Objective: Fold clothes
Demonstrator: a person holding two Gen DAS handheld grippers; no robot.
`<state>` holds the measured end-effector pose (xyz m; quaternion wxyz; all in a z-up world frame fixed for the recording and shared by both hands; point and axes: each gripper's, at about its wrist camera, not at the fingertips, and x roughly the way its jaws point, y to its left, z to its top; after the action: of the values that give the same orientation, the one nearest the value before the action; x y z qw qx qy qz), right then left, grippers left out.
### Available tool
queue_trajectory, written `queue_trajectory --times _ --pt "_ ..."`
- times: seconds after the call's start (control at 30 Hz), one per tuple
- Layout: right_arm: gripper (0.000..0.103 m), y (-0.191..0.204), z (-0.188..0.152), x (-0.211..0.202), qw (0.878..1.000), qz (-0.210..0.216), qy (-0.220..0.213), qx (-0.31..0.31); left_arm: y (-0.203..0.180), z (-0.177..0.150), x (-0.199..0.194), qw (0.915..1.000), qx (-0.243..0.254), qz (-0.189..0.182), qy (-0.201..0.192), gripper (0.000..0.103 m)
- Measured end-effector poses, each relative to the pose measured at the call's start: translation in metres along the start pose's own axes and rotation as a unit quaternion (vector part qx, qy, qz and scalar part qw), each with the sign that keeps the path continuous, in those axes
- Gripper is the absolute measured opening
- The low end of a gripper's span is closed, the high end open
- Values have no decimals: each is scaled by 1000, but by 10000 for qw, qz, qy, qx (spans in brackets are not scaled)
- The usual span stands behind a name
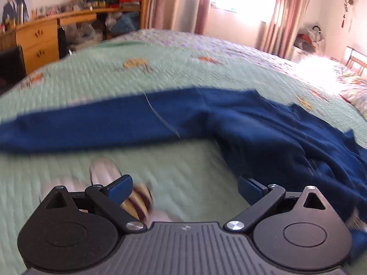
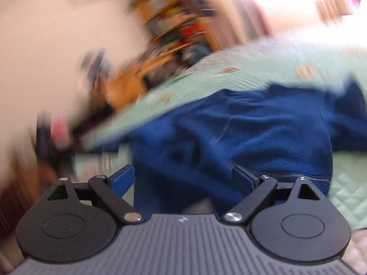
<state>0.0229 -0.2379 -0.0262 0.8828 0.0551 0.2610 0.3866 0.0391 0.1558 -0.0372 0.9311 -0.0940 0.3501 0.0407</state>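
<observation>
Left gripper (image 1: 184,189), seen from its own wrist camera: the two blue-padded fingers (image 1: 120,189) stand wide apart, angled outward on black link arms, with nothing clamped between them. The tool points forward and somewhat downward. Right gripper (image 2: 183,180), seen from its own wrist camera: the jaws are likewise spread wide, the blue pads (image 2: 122,178) set far to either side. The pads press on nothing. The view is tilted and strongly smeared, so finer detail of this gripper's pose cannot be read. No hand or sleeve shows in either view.
</observation>
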Motion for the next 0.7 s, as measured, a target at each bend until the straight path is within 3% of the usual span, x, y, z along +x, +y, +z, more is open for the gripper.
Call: queue_trajectory --times 0.1,0.27,0.33,0.4,0.5,0.57,0.67,0.7 --pt "92 56 -22 -6 9871 -300 342 -1535 -10 -29 -13 9994 -109 -278 175 98" --pt "92 100 -50 22 9528 -1040 706 -2762 -21 -45 -31 9985 -145 -484 193 99" --pt "92 112 -61 36 9267 -1529 775 -3344 -22 -46 -40 9981 -198 -549 173 99" --pt "92 121 -68 32 9024 -1807 554 -3873 -22 -47 -49 9979 -217 -589 157 99" --pt "92 119 -76 30 8571 -2242 613 -4597 -21 -51 -59 9981 -239 -540 162 100" --pt "92 109 -79 28 8409 -2441 749 -4772 -16 -53 -60 9976 -411 -526 193 100" --pt "94 97 -74 29 8453 -2420 705 -4711 -14 -54 -59 9962 -639 -515 290 100" --pt "98 94 -73 37 8394 -2468 648 -4799 -15 -54 -58 9960 -652 -525 320 100"
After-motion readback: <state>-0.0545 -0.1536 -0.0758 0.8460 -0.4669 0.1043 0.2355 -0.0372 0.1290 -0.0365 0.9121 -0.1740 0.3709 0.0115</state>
